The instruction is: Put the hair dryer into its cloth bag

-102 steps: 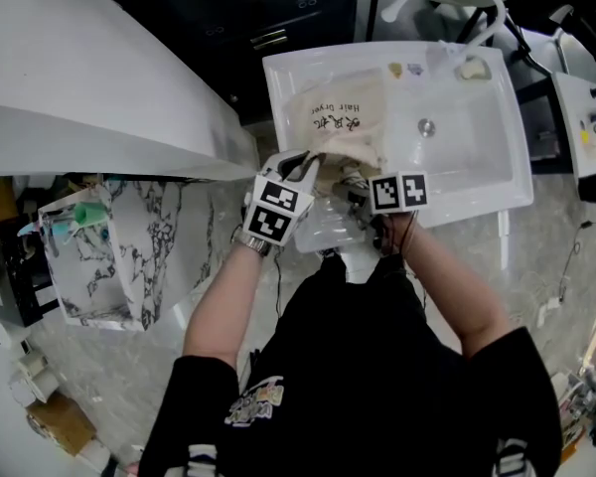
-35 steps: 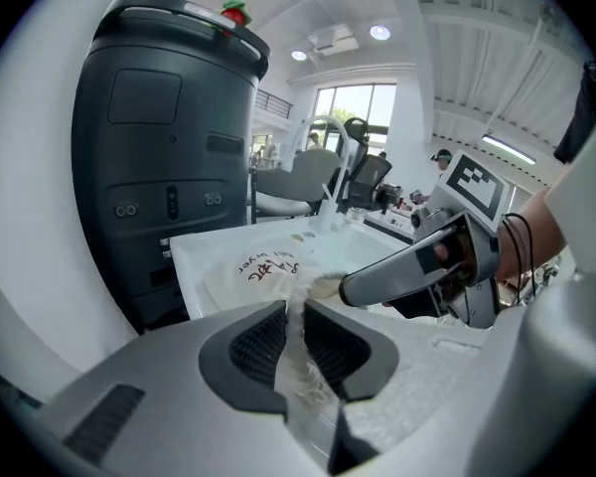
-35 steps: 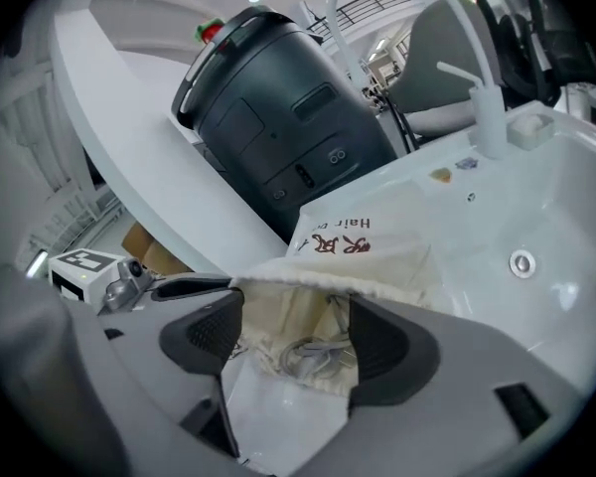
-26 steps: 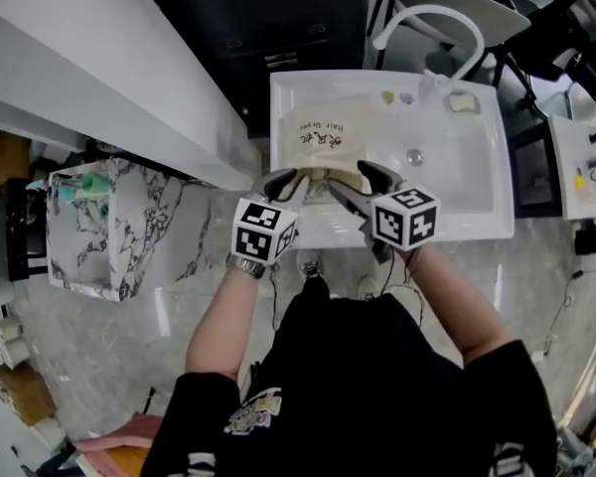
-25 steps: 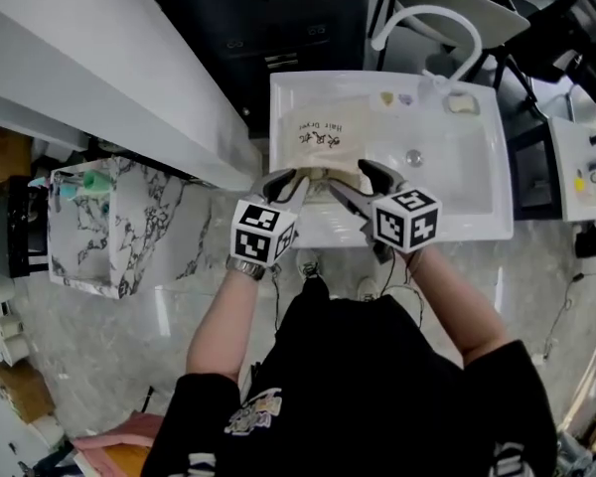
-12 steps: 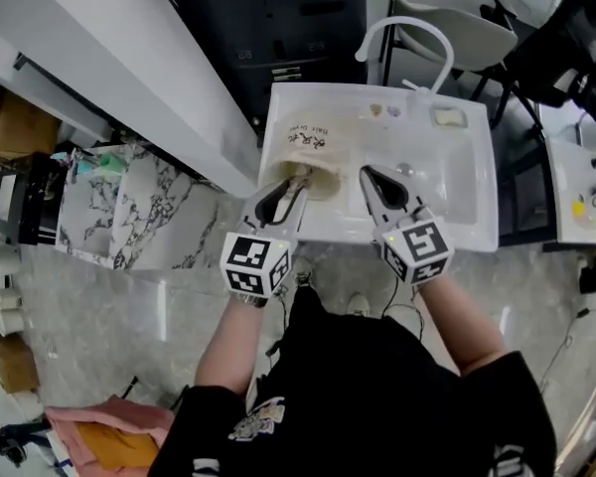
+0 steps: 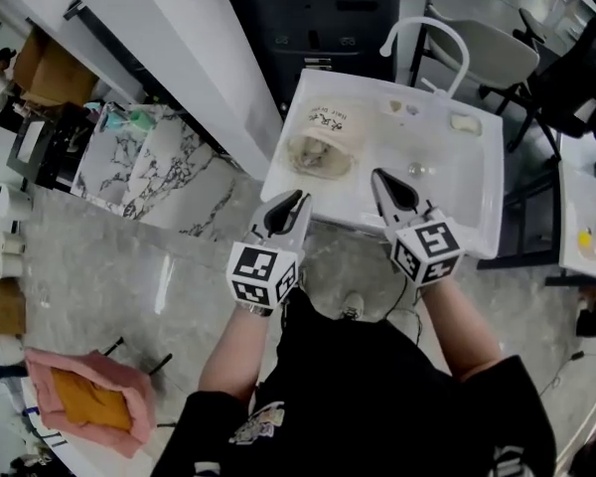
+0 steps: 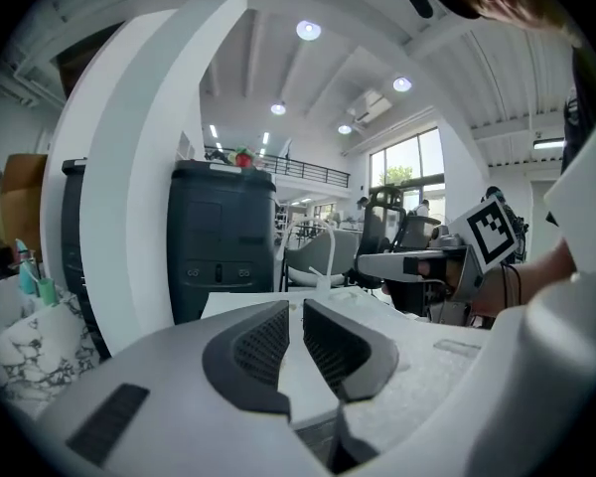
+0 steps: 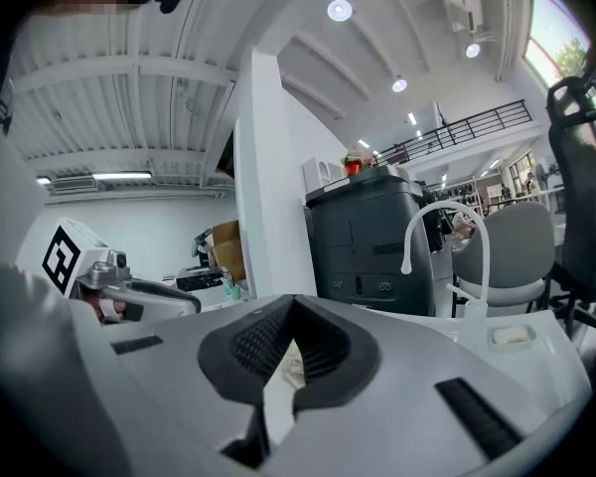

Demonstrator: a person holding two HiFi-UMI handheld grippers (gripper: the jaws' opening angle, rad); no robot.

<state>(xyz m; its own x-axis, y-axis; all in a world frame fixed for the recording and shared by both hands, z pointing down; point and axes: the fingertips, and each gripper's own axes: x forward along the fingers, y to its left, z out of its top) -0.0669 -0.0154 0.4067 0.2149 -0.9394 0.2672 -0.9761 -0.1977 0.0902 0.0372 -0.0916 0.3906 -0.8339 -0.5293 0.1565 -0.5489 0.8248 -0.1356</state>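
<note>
Beige cloth bag (image 7: 330, 127) is lying in the left part of the white sink (image 7: 457, 182), upper middle of the head view. It's print side up and looking bulgy, so my guess is the hair dryer is already in there. I can't actually make it out as a dryer though, just a greyish lump (image 7: 313, 155) at the bag's mouth, which faces the near edge and looks wide open. Both grippers hang over that near edge, clear of the bag. The left gripper (image 7: 296, 200) has its jaws a little apart with nothing between them, and they've just been closing. The right gripper (image 7: 380, 178) is clamped fully together on nothing. What worries me is that the mouth isn't drawn closed, so if I lift the bag by the far end or a corner, the dryer could slide straight out into the basin. The sink looks glossy too, so a nudge might just skate the whole thing along instead of giving me a pinch of cloth, especially if I go in with the right one closed like that. The faucet (image 7: 429, 30) at the top of the frame is well away from everything, so no issue there.
</note>
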